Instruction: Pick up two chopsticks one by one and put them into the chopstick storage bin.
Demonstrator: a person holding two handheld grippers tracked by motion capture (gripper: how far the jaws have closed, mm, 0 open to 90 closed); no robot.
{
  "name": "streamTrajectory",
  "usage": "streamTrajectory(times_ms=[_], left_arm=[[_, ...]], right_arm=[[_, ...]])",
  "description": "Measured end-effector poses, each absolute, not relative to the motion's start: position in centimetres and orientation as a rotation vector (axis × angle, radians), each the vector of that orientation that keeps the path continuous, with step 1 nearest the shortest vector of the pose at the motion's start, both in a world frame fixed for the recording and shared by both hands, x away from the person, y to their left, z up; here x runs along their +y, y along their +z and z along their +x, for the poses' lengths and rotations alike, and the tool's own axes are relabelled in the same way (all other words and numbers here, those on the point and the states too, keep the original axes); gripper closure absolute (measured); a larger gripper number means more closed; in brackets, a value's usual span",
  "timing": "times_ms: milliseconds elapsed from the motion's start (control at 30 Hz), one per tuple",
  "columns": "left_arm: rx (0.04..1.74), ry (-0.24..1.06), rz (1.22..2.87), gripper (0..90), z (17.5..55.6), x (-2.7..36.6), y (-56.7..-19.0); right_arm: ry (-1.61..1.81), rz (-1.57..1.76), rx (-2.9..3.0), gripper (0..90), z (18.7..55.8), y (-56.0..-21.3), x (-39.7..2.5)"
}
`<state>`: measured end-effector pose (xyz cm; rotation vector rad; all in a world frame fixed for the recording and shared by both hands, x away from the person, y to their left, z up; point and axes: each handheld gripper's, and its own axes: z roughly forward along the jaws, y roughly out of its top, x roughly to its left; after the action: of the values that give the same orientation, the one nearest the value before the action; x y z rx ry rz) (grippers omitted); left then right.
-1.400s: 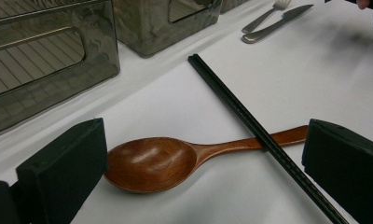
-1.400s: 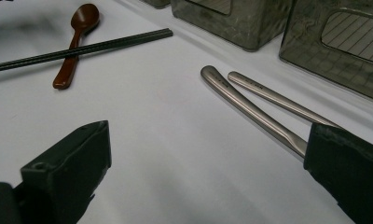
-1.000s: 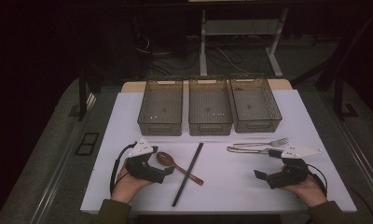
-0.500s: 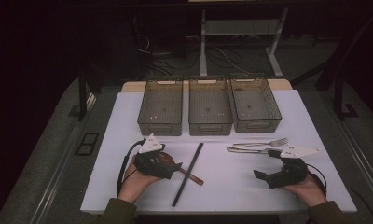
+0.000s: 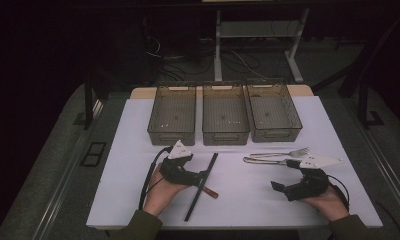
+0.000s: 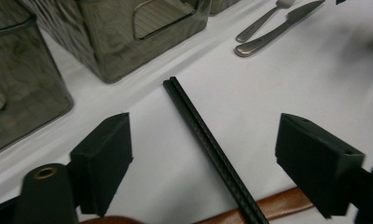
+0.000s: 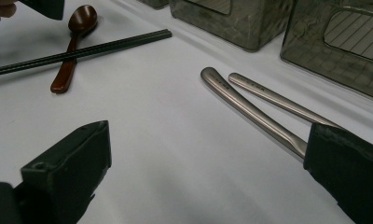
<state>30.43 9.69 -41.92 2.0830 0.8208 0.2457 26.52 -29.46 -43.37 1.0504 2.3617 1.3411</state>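
Since a second earlier, the left gripper (image 5: 200, 178) had slid rightward across the table (image 5: 138, 200) until it sat over the chopsticks (image 5: 203, 184) and the wooden spoon (image 7: 72, 51), while the right gripper (image 5: 283, 190) had stayed near the front right. Those chopsticks lay side by side on the white surface, running from just before the middle bin (image 5: 225, 114) back toward the person, crossing over the spoon's brown handle. In the left gripper view the jaws stood wide apart with the chopsticks (image 6: 208, 144) between them, touching neither jaw, and the spoon handle (image 6: 268, 207) lay just beneath. The right gripper's jaws were likewise spread and held nothing; one of them partly covered the knife (image 7: 250, 109), with the fork (image 7: 278, 99) just beside it. Both steel pieces lay before the right bin (image 5: 274, 111). A left bin (image 5: 171, 114) stood beside the middle one.
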Motion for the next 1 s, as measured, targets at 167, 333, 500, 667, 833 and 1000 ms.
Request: streamTrajectory(times_ms=[167,333,500,667,833,1000], left_arm=[[0.821,0.247,2.097,26.9,31.2,8.4,-42.1],[0.829,0.235,2.105,32.1,31.9,7.6,-42.3],[0.838,0.215,2.13,40.5,32.5,6.9,-42.8],[0.849,0.198,2.166,48.1,32.5,6.7,-43.2],[0.897,0.189,2.193,53.9,32.5,6.5,-43.7],[0.902,0.178,2.212,58.6,32.4,6.2,-44.0]], right_arm=[[1.344,1.052,2.364,0.3,26.5,-43.4,-29.4],[1.343,1.052,2.366,0.3,26.5,-43.4,-29.4],[1.34,1.054,2.366,0.3,26.5,-43.4,-29.4],[1.341,1.049,2.366,0.3,26.4,-43.4,-29.5],[1.341,1.047,2.365,0.3,26.4,-43.4,-29.5],[1.339,1.047,2.366,0.3,26.4,-43.4,-29.5]])
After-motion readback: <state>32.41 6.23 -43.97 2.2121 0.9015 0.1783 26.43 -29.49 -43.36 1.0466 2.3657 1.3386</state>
